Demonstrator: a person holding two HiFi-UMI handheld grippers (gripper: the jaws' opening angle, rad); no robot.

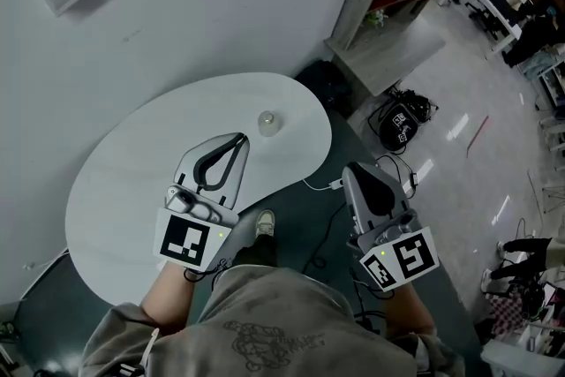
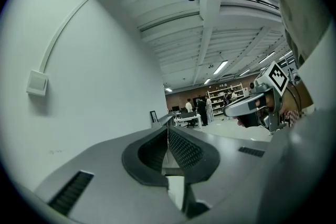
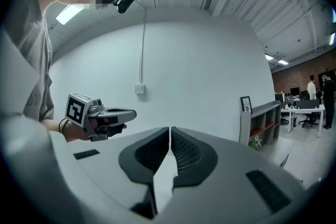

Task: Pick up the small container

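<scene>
Left gripper [image 1: 238,138] jaws together, empty; right gripper [image 1: 350,169] likewise.

White desk [image 1: 124,190], pale small container [image 1: 268,122]; left hand-held gripper [image 1: 239,138] and right hand-held gripper [image 1: 351,169] are grey, marked with black-and-white squares.

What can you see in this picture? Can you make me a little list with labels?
table: white, rounded
small container: pale and round, stands on the table near its far edge; nothing touches it
left gripper: above the table, jaws shut, nothing between them, tips toward the small container but apart from it
right gripper: off the table's side, above the floor, jaws shut, nothing between them
shelf unit: against the wall, beyond the table
task step: small container not yet picked up
</scene>
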